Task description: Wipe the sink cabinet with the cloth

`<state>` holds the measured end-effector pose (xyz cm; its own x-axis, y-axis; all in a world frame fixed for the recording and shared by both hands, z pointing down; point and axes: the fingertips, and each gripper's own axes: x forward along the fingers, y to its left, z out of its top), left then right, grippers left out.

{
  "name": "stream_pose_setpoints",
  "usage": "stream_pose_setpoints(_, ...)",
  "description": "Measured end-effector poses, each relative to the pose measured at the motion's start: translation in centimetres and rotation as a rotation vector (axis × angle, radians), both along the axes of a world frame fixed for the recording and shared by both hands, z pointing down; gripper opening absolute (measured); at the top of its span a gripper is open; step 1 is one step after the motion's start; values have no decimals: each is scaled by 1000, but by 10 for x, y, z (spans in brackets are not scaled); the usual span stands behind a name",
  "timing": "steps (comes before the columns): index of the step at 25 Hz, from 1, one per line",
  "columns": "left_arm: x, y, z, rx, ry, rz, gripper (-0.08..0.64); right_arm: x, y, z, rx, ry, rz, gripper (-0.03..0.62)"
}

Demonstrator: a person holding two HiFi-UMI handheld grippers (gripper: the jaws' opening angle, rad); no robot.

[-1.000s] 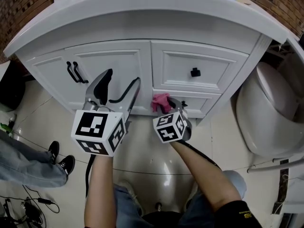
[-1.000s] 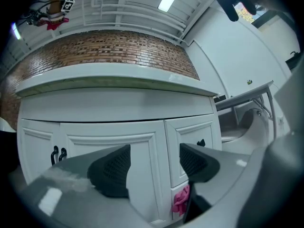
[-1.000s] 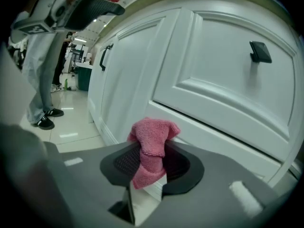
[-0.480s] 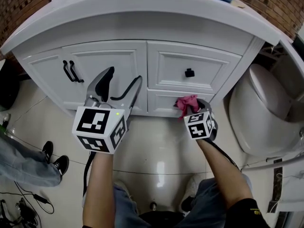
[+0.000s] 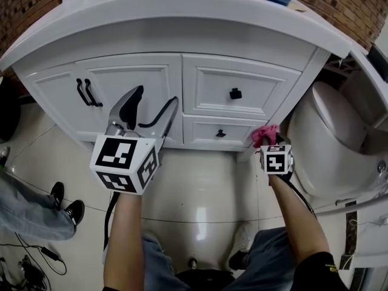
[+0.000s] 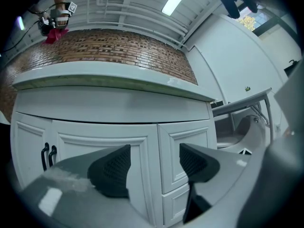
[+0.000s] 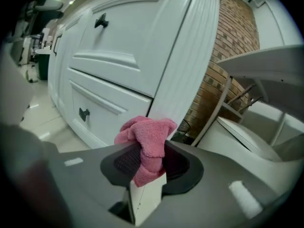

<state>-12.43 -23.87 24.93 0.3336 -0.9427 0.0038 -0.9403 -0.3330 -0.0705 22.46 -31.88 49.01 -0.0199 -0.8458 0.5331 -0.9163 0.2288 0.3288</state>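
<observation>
Jaws of right gripper (image 7: 149, 163) shut tight on bunched pink cloth (image 7: 147, 137), right of centre in head view, at foot of fluted corner post (image 7: 185, 56) of sink cabinet (image 5: 230, 65). Left gripper (image 6: 154, 163) left of centre, jaws wide apart, nothing between, facing cabinet door (image 6: 95, 139).

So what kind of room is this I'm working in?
Most likely a bathroom: there is a white sink cabinet, what looks like a toilet right beside it, and a glossy tiled floor under a brick wall.
</observation>
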Motion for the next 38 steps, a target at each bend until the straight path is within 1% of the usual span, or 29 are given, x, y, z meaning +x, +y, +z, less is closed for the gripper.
stream_pose_setpoints(2,-4,-1,0,-1,-2,-7,327,-24,9,5,-18,10,-78,121)
stream_pose_setpoints(3,-6,-2,0,-2,-5,-10,327,-45,15,8,-23,4,-139,121)
stream_pose_setpoints(6,-15,-4,4,-9,-26,-23,327,-126,33,7,14,3,-379,121)
stream_pose_setpoints(8,-23,-4,6,-13,-33,-39,327,-174,43,7,30,-3,-480,121)
stream_pose_setpoints(10,-30,-4,7,-15,-29,-54,326,-213,51,11,27,-22,-533,121)
stream_pose_setpoints(12,-33,-4,9,-18,-27,-58,325,-247,55,12,25,-38,-561,123)
stream_pose_setpoints(15,-33,-4,11,-24,-31,-54,325,-286,54,16,12,-58,-571,123)
stream_pose_setpoints(18,-35,-3,9,-21,-16,-59,325,-313,47,22,-25,-102,-554,123)
stream_pose_setpoints(21,-34,-1,6,-12,2,-58,325,-314,34,29,-59,-162,-476,123)
stream_pose_setpoints(24,-32,-2,7,-15,5,-45,325,-292,22,34,-84,-207,-379,123)
stream_pose_setpoints(26,-33,-5,7,-15,13,-43,325,-280,18,32,-82,-201,-365,123)
stream_pose_setpoints(28,-34,-7,4,1,26,-46,325,-267,16,32,-79,-184,-348,123)
stream_pose_setpoints(30,-32,-7,0,20,38,-45,325,-248,14,35,-96,-192,-297,123)
stream_pose_setpoints(33,-26,-7,-2,29,45,-37,325,-219,14,42,-131,-240,-213,123)
stream_pose_setpoints(35,-23,-8,-2,28,43,-31,325,-210,18,42,-139,-260,-197,123)
stream_pose_setpoints(38,-23,-8,-3,27,47,-32,325,-203,22,38,-133,-261,-197,123)
